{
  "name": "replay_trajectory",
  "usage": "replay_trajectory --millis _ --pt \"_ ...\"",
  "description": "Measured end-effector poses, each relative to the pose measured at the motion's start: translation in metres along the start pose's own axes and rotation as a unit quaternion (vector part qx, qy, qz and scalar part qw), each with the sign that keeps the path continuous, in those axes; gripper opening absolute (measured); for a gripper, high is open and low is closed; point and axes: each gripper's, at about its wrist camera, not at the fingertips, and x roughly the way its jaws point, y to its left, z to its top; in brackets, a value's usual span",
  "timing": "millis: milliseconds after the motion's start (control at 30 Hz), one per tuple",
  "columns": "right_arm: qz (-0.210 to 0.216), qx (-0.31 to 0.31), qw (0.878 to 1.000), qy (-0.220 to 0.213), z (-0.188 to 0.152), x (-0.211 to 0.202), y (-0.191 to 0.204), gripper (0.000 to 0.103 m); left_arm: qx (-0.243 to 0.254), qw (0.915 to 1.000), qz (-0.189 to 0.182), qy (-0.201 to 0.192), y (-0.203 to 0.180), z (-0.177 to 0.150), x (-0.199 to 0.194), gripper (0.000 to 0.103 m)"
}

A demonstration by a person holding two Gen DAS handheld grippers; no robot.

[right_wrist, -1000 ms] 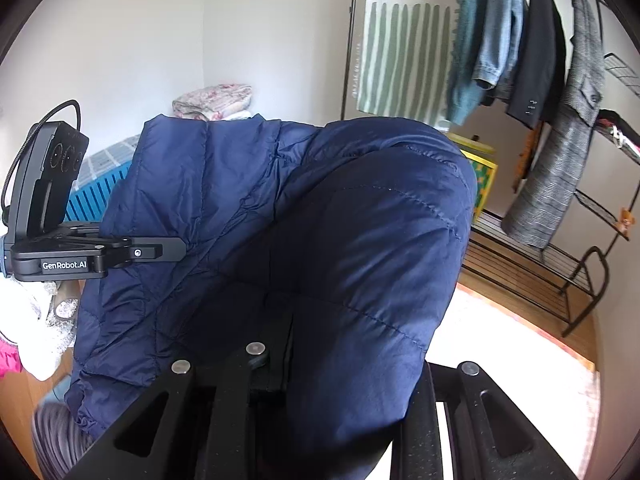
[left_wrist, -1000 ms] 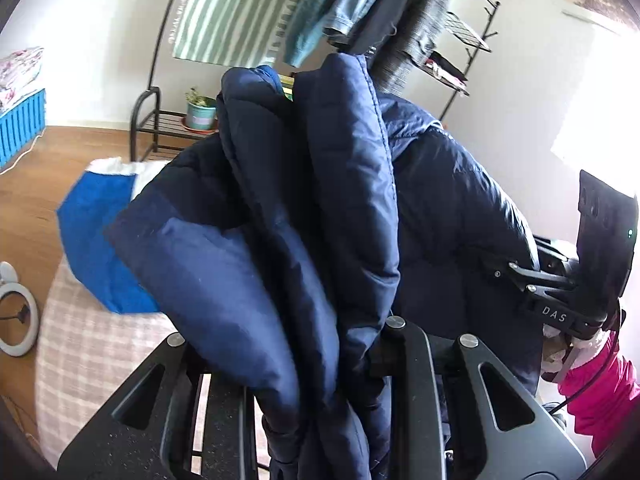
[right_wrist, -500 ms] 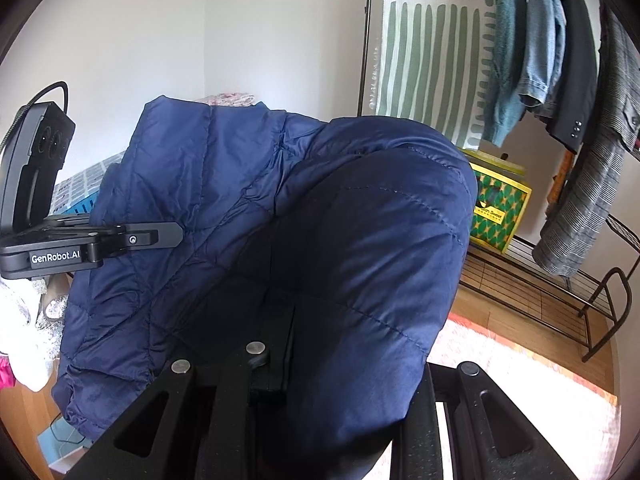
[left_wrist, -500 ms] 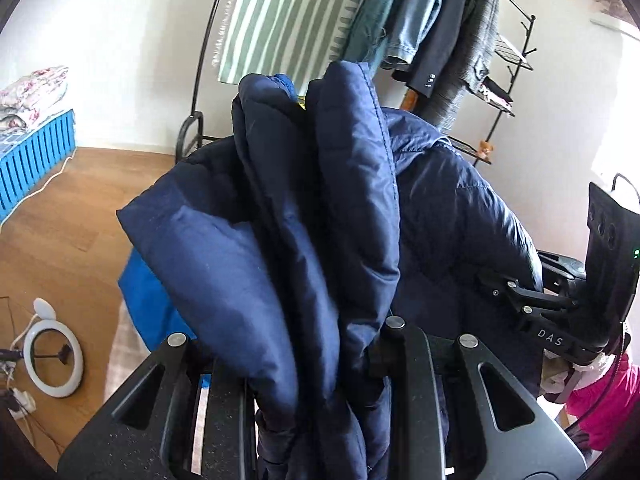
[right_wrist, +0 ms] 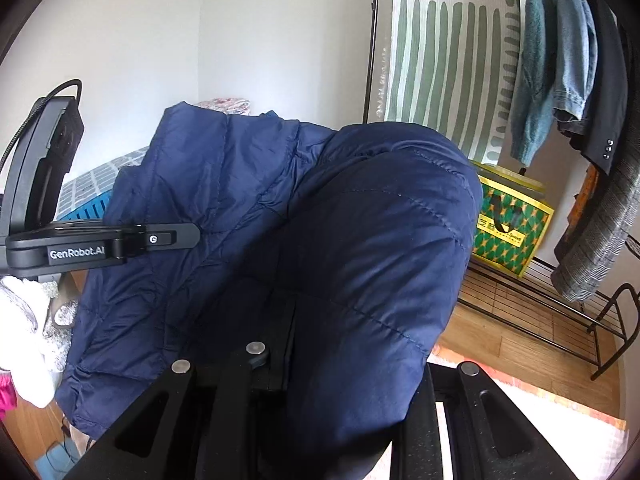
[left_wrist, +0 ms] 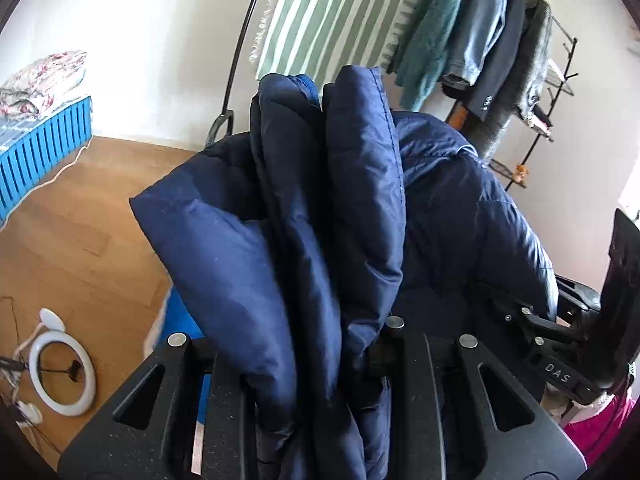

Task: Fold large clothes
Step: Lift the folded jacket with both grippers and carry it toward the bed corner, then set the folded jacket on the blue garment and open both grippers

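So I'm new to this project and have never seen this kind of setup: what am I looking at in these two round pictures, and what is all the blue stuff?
There is no robot here. A person holds a two-finger gripper in each hand, and each gripper carries a fisheye camera looking forward along its fingers, hence the round, bent pictures.

One picture is from the left gripper, the other from the right gripper. The black shapes at the bottom of each are that gripper's own fingers.

The blue stuff is one navy puffer jacket, lifted in the air. Both grippers are shut on it, each pinching a bunch of padded fabric. Each camera also catches the other gripper off to the side.

Behind are a clothes rack with hanging garments, a wooden floor and a ring light on it. The surface under the jacket is mostly hidden.
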Motion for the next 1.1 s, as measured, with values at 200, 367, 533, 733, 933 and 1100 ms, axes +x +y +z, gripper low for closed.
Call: replay_trajectory --millis 200,367,533,733,933,1100 --pt "0.018 0.032 0.999 0.007 0.002 0.049 0.002 0.023 -0.012 0.9996 0.019 0.016 0.029 0.01 0.038 0.024" --pt "0.045 0.077 0.995 0.037 -0.019 0.092 -0.013 0.024 -0.027 0.9971 0.053 0.047 0.059 -0.005 0.087 0.024" --pt "0.056 0.121 0.988 0.082 -0.056 0.127 -0.028 0.031 0.006 0.9908 0.105 0.085 0.067 -0.026 0.13 0.04" --pt "0.064 0.157 0.981 0.099 -0.072 0.133 -0.045 0.045 0.0 0.9866 0.139 0.086 0.073 -0.02 0.137 0.063" --pt "0.036 0.124 0.986 0.102 -0.07 0.118 -0.047 0.057 -0.03 0.9795 0.19 0.061 0.092 -0.008 0.118 0.066" --pt "-0.017 0.094 0.99 0.104 -0.069 0.101 -0.053 0.067 -0.039 0.9583 0.281 0.037 0.106 -0.007 0.091 0.066"
